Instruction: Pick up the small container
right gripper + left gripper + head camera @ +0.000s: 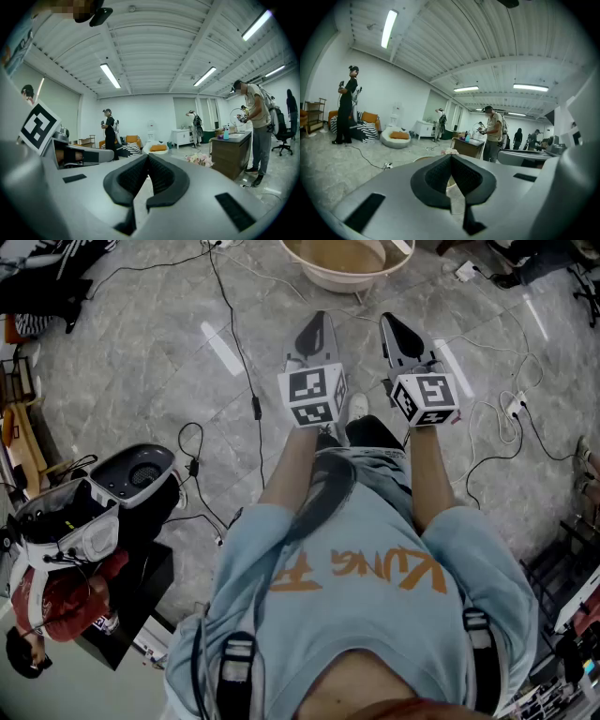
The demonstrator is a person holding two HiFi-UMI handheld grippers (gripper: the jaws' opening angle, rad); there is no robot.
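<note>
1. The small container (322, 278), a round beige basin, sits on the grey marble floor (141, 362) at the top edge of the head view.
2. The left gripper (320, 317) is held out ahead of the person. Its tip points toward the container's near rim and is close to it but not touching.
3. In the left gripper view the left gripper (451, 158) has its dark pads meeting at the tip, closed on nothing. The container's pale rim (423, 159) peeks out just beyond the gripper's body.
4. The right gripper (391, 321) is held beside the left one. It also stops short of the container, which lies ahead of both.
5. The right gripper (148, 156), seen in its own view, is likewise closed and empty.
6. Black cables (239, 343) trail across the floor to the left of the grippers.
</note>
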